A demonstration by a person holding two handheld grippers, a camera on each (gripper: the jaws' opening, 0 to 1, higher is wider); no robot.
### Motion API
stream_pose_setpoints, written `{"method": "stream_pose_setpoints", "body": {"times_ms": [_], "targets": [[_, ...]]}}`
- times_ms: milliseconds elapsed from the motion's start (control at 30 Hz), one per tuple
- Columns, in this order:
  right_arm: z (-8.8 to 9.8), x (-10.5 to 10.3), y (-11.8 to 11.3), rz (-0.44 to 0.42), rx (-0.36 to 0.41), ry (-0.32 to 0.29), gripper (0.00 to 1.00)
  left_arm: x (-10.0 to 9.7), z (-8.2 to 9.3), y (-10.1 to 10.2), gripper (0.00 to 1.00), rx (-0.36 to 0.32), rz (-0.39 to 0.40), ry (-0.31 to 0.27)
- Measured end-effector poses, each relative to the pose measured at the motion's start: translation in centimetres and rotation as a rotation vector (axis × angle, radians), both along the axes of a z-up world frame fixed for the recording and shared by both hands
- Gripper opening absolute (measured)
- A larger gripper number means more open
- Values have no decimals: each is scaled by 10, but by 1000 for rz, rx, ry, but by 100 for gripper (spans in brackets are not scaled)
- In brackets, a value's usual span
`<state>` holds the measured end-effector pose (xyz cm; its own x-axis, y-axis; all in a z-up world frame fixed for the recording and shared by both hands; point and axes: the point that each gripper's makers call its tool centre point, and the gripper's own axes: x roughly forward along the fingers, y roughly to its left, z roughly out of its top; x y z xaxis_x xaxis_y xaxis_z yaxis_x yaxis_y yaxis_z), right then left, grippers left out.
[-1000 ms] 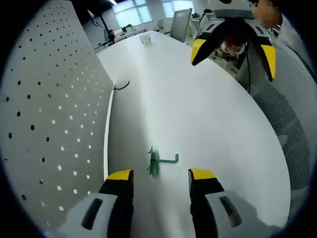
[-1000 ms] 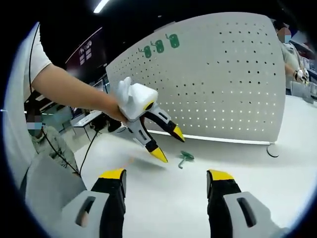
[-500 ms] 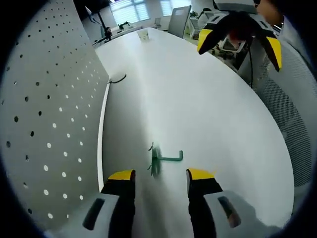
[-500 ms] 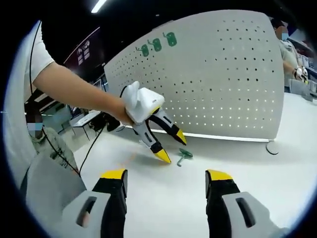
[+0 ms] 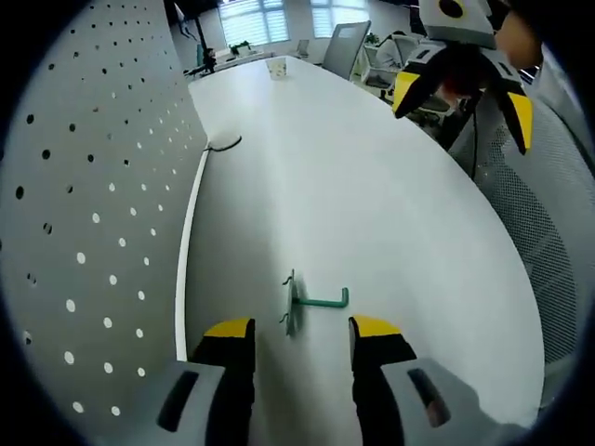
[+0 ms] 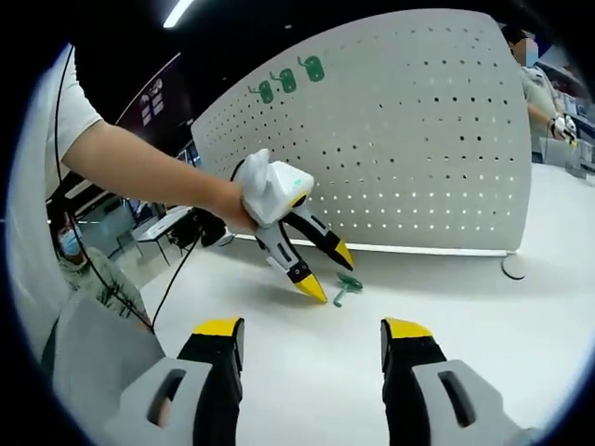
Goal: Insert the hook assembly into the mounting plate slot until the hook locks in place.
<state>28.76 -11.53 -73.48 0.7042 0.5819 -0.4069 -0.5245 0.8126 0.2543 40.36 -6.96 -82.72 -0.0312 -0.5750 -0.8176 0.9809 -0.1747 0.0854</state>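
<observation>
Plastic, by the look of it: the green hook (image 5: 311, 303) lies on the white table (image 5: 372, 204) just ahead of the left gripper (image 5: 302, 330), near the foot of the pegboard (image 5: 84, 186). In the left gripper view it reads as a small flat backplate standing on edge with a thin arm reaching out to the right and turning up at its tip. It is likely light and stiff, easy to skid on the smooth tabletop, so the backplate edges look the better place to pinch, leaving the arm free. The left jaws stand apart, empty, straddling the hook's near side. Far off at upper right the right gripper (image 5: 462, 88) hangs spread over the table edge.

In the right gripper view the left gripper (image 6: 325, 271) slants down from a bare forearm (image 6: 149, 172), its tips parted and low to the table beside the hook (image 6: 346, 288). The pegboard (image 6: 418, 149) stands behind, three green hooks (image 6: 285, 81) already hung near its top. The right gripper (image 6: 311, 330) sits well back, jaws wide and holding nothing.
</observation>
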Motion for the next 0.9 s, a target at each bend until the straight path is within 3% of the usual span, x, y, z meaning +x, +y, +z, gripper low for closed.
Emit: {"method": "stream_pose_setpoints", "body": {"times_ms": [367,467,533,900], "targets": [[0,0,-1,-4,-3,2,57,-1,-1,2,39,3,20,37],[0,0,-1,-3,-5,0,56,-4,-3,3,37,11,57,98],[0,-1,-1,0,0,2,55,-2,-3,1,38,-2,28,75],[0,-1,0,1,-4,-1,55,0,-3,1,35,1,44,85]]}}
